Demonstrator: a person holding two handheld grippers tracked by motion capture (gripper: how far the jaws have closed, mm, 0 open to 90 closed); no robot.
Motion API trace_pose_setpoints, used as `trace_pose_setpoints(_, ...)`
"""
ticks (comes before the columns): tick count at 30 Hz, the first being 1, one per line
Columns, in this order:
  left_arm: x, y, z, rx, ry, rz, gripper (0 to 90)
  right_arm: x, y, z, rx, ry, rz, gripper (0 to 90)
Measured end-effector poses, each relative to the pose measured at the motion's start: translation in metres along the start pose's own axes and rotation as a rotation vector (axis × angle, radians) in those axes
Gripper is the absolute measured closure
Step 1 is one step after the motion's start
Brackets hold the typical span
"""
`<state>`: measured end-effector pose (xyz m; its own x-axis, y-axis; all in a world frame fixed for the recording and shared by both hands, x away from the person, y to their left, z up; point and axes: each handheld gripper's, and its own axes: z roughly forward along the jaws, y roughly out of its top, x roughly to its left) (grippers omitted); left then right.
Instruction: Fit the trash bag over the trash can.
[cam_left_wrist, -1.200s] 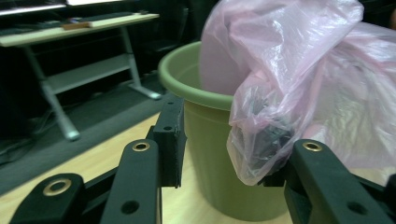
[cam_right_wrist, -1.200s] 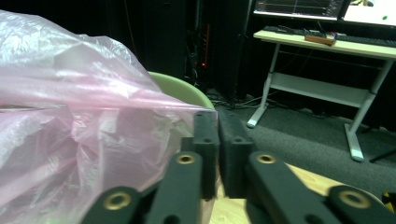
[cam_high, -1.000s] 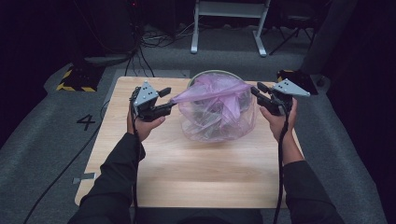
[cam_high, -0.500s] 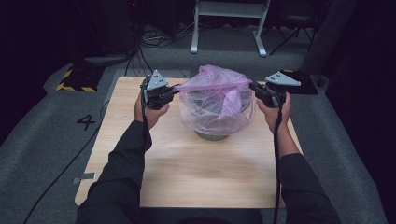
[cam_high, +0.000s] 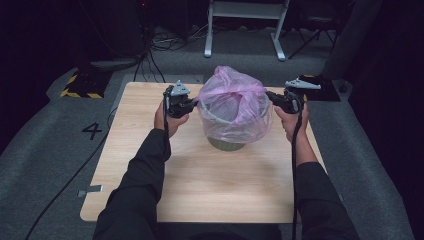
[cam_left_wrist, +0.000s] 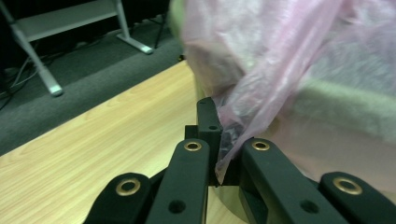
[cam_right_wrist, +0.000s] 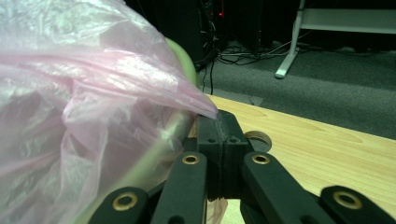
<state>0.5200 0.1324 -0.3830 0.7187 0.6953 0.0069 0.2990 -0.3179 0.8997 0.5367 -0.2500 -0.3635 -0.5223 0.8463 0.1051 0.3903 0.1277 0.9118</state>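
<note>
change: bag (cam_high: 234, 102) now pulled down over bin (cam_high: 226, 143), no longer stretched above it — lining nearly seated | tools: left gripper (cam_high: 192, 104) and right gripper (cam_high: 270, 95) both clamped on bag edge, having just closed | pose: hands flank bin mid-table, lowered, level, pointing inward

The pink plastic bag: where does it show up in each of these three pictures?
High view: the pink plastic bag sits at centre, draped over a round bin on the wooden table.
Left gripper view: upper right, an edge pinched in the left gripper.
Right gripper view: left half, a corner pinched in the right gripper.
Shared landmark: the wooden table.
</note>
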Motion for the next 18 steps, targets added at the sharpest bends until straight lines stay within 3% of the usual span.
trace_pose_setpoints(7, -0.004, -0.015, -0.009, -0.014, -0.069, 0.015, 90.0, 0.002, -0.007, -0.006, -0.007, 0.062, -0.019, 90.0)
trace_pose_setpoints(11, -0.012, -0.021, -0.019, -0.018, -0.081, 0.046, 90.0, 0.007, -0.013, -0.013, -0.025, 0.093, 0.001, 90.0)
trace_pose_setpoints(18, -0.03, -0.033, -0.044, -0.018, -0.099, 0.099, 90.0, 0.02, -0.024, -0.032, -0.025, 0.148, -0.043, 90.0)
